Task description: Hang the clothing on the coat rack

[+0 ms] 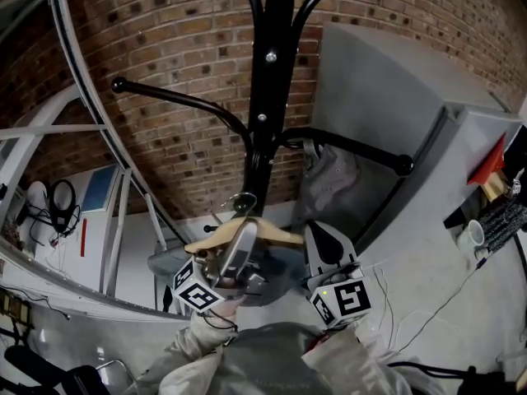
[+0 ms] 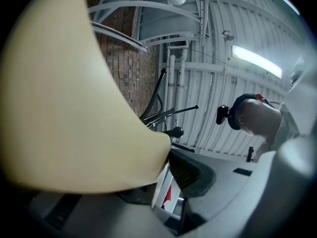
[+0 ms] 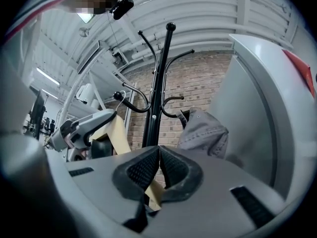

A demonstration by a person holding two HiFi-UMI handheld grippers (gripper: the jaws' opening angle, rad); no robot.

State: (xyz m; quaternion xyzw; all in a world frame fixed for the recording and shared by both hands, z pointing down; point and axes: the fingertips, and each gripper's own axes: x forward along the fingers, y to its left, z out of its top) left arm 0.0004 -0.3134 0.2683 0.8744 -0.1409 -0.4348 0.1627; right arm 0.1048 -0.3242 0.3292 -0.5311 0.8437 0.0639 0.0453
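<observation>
A pale wooden hanger [image 1: 244, 230] is held in front of the black coat rack [image 1: 268, 97], just below its hooked arms. My left gripper [image 1: 244, 239] is shut on the hanger's left half; up close the wood [image 2: 74, 113] fills the left gripper view against the lower pad [image 2: 187, 171]. My right gripper [image 1: 318, 235] is shut on the other half, with a strip of wood [image 3: 154, 195] showing under its closed pads [image 3: 143, 170]. A grey garment [image 1: 331, 179] hangs on the rack's right arm [image 1: 362, 148], also seen as grey cloth [image 3: 204, 130] in the right gripper view.
A brick wall [image 1: 181, 48] stands behind the rack. A large grey cabinet [image 1: 428, 138] stands close on the right, with a mug [image 1: 471, 235] beside it. White metal framing [image 1: 49, 130] and cables [image 1: 59, 204] are on the left.
</observation>
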